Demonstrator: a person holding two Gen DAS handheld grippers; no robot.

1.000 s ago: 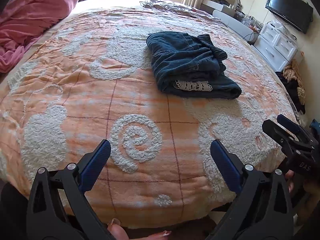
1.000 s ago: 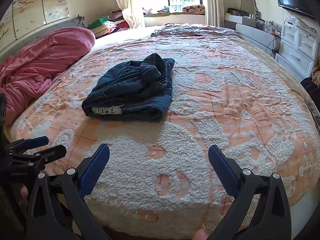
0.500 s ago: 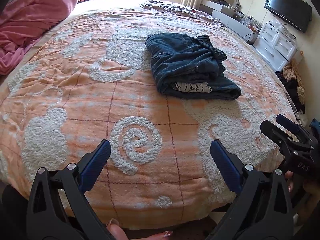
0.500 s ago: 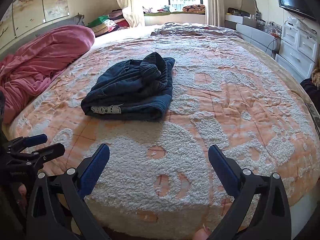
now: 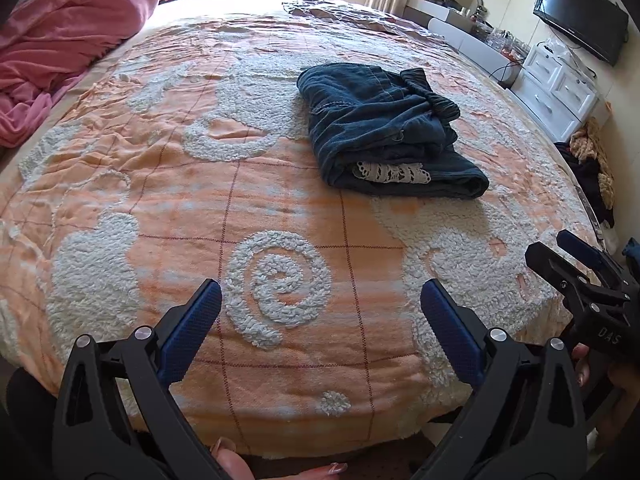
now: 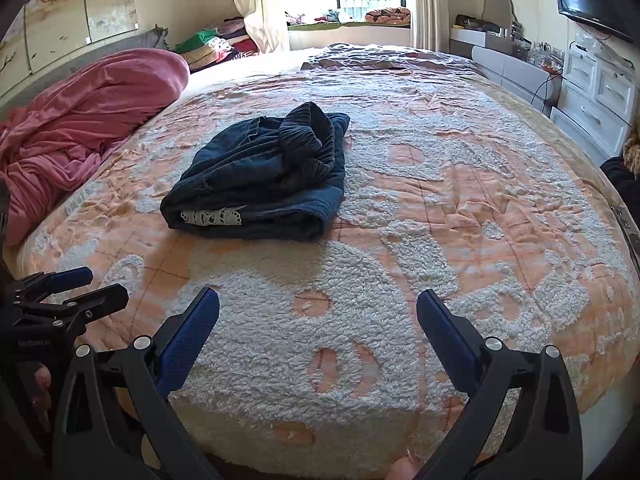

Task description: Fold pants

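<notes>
The dark blue pants (image 5: pixel 384 132) lie folded in the upper middle of the frame, on the orange bed cover (image 5: pixel 280 208). The left gripper (image 5: pixel 320 304) and right gripper (image 6: pixel 318 308) hang low in the frame, jaws spread wide, holding nothing.

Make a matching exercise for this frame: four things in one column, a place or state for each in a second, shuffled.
Things
1. pants
2. pink blanket
3. left gripper
4. television

Places or states
A. mounted on the wall
B. open, holding nothing
C. folded, on the bedspread
D. heaped along the bed's edge

Pairs: 1-C, 2-D, 3-B, 4-A
</notes>
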